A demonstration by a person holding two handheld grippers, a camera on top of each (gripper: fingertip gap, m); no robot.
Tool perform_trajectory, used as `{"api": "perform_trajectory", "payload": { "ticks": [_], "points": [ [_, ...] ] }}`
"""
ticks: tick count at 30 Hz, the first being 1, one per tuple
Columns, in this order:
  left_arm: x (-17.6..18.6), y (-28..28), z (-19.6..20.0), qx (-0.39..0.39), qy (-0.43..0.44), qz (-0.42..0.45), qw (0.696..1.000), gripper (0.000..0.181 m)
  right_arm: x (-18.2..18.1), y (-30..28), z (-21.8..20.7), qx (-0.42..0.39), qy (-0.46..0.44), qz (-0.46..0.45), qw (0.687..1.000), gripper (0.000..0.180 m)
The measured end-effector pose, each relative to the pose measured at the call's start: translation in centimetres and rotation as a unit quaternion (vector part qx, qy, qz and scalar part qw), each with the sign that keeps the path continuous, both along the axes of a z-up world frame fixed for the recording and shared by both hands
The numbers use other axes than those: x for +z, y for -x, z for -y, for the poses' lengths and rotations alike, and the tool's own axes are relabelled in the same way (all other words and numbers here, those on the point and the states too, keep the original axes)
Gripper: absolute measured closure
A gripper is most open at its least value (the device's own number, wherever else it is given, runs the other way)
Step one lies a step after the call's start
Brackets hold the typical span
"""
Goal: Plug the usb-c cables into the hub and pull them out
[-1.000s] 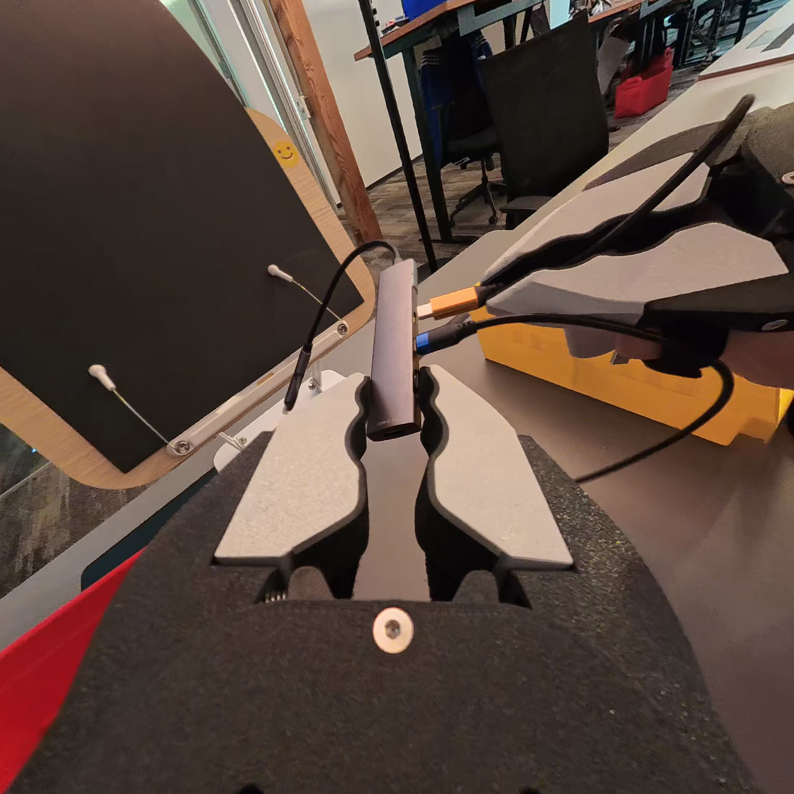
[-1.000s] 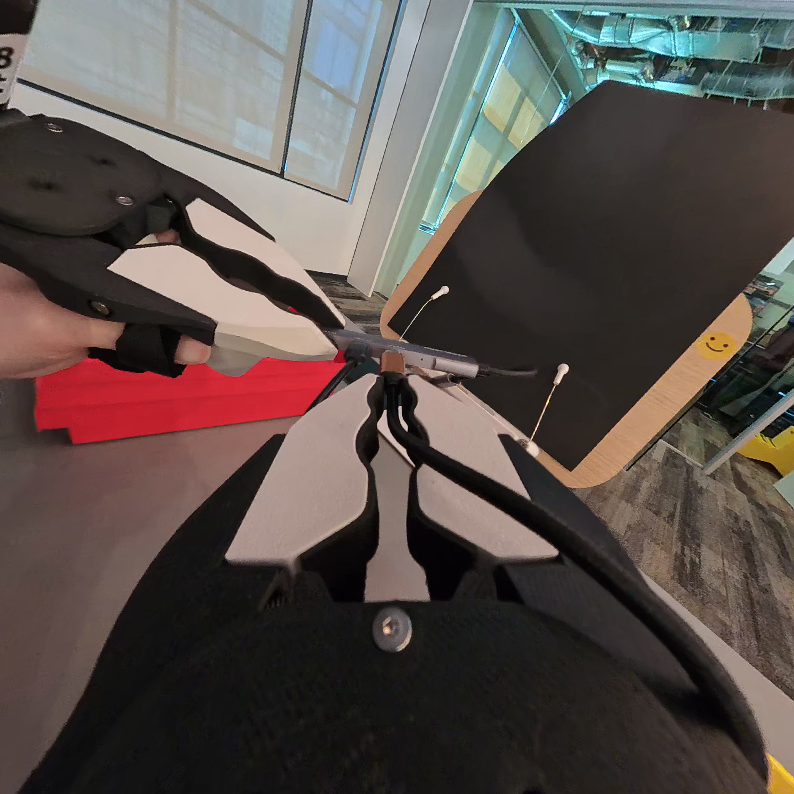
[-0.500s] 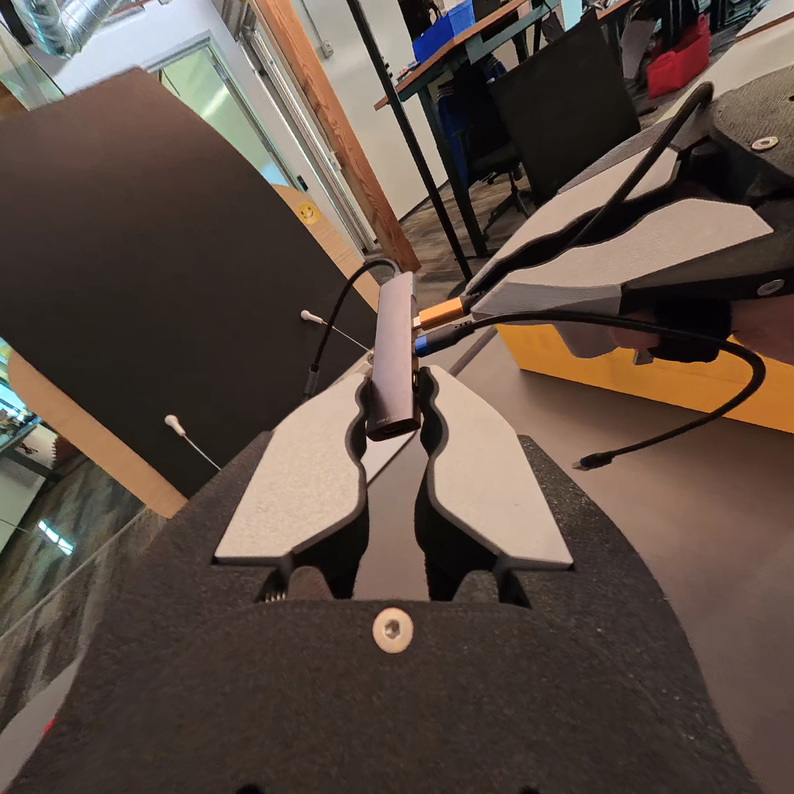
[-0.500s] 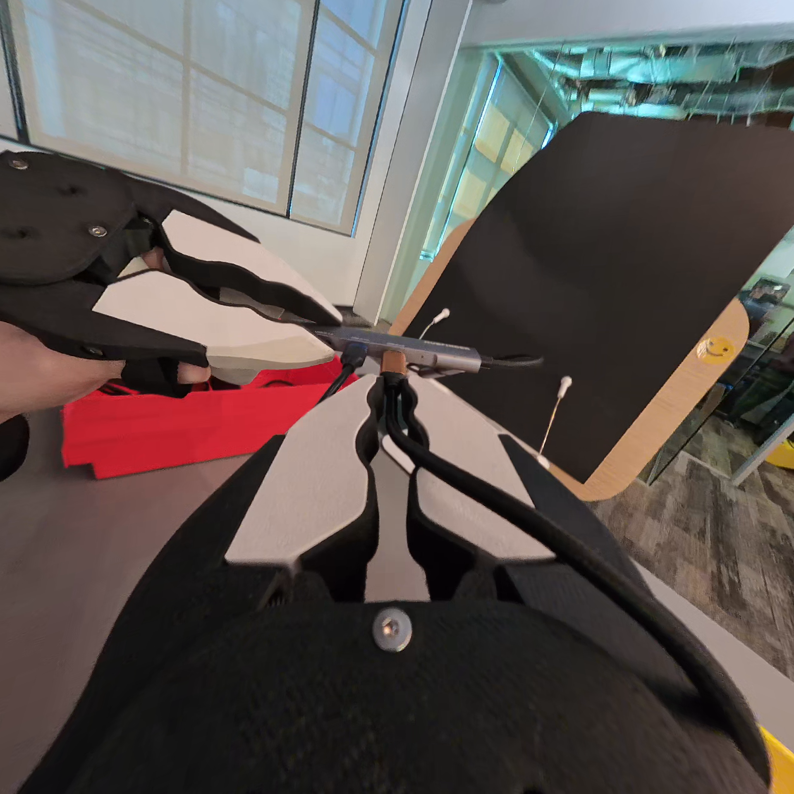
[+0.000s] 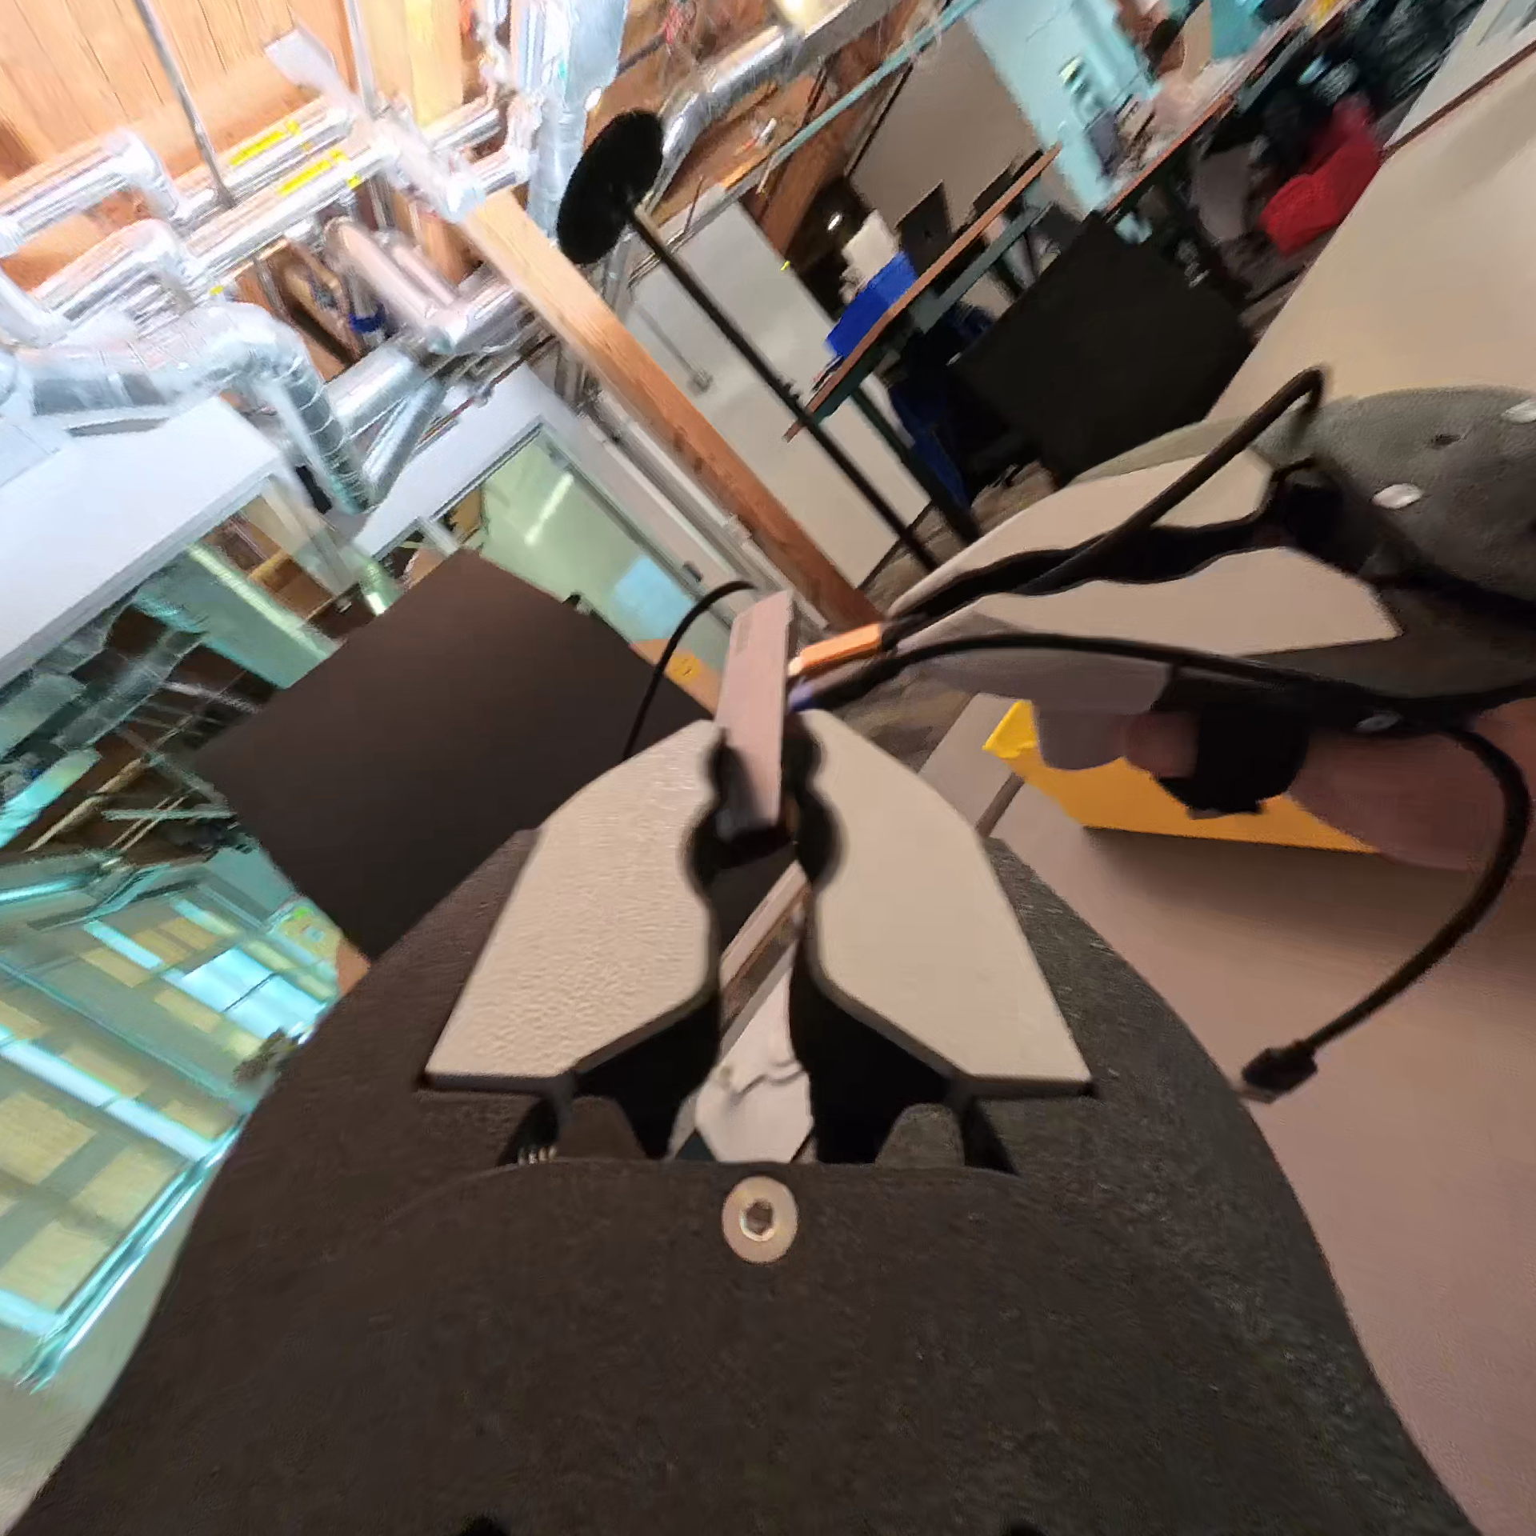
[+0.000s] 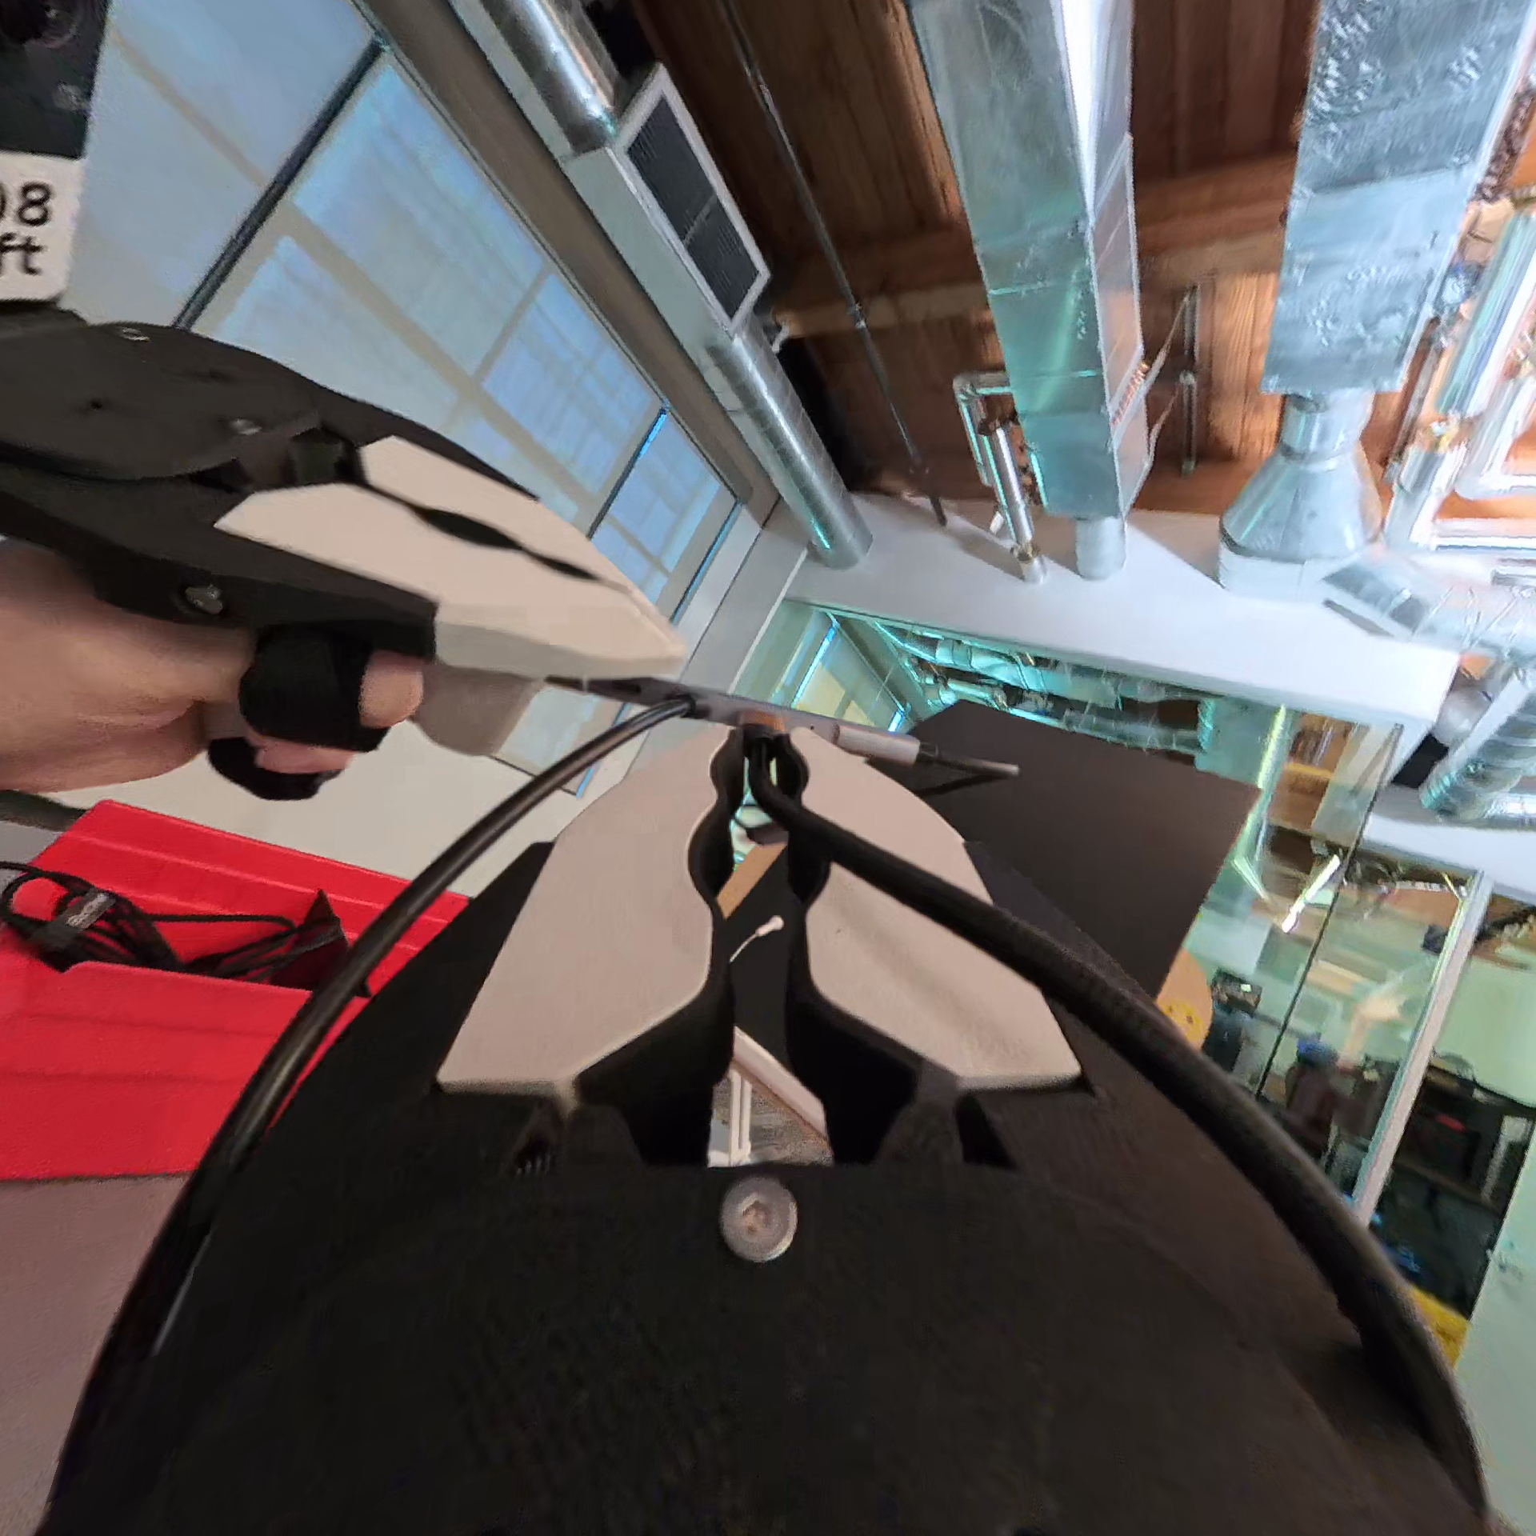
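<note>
USB-C hub (image 5: 756, 715), a slim grey bar, is held in the air above the desk (image 5: 1247, 956), clamped by its near end between the fingers of the left gripper (image 5: 760, 790), its long body pointing away and up. On its right long edge sit two plugs side by side: an orange-sleeved plug (image 5: 839, 648) farther from the left gripper, seated or nearly so, blur hides which, and a blue-sleeved plug (image 5: 810, 694) nearer to it, seated against the hub. The right gripper (image 6: 760, 760) is pinched shut on the orange-sleeved plug's cable just behind the plug, and that black cable (image 6: 1039, 939) runs back over the gripper's right side. The blue-sleeved plug's cable (image 5: 1479, 848) loops down past the right gripper and ends in a free connector (image 5: 1280, 1072) hanging above the desk. The hub's own thin lead (image 5: 665, 648) leaves its far end and drops left. Below and right, a yellow bin (image 5: 1122, 790) sits on the desk; in the right wrist view a red bin (image 6: 166, 956) holding black cables lies left, under the left gripper. A black panel (image 5: 457, 748) stands beyond the hub. Air is open around the hub's left edge.
</note>
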State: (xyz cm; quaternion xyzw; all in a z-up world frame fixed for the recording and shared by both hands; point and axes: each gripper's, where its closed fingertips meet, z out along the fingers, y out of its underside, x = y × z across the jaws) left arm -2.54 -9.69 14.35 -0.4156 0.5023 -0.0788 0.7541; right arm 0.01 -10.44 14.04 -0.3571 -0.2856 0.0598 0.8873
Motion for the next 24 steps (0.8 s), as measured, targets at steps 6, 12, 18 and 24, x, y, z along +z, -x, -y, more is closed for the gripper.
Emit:
{"api": "perform_trajectory", "payload": {
  "ticks": [6,12,18,24],
  "points": [
    [0.6,-0.2,0.8,-0.031,0.04,0.044,0.998,0.168,-0.9,2.4,0.4,-0.015,-0.006,0.047,0.999,0.172],
    [-0.2,2.3,-1.6,-0.07,0.261,0.077,0.96,0.143,-1.4,2.8,0.1,-0.017,0.002,0.068,0.998,0.172],
    [-1.0,4.2,-1.3,-0.224,0.466,0.111,0.848,0.134,-1.8,2.8,-0.5,-0.018,0.015,0.08,0.997,0.173],
    [-4.0,4.0,-1.5,-0.205,0.488,0.044,0.847,0.117,-1.6,2.5,-0.4,-0.026,0.004,0.087,0.996,0.173]
  ]
}}
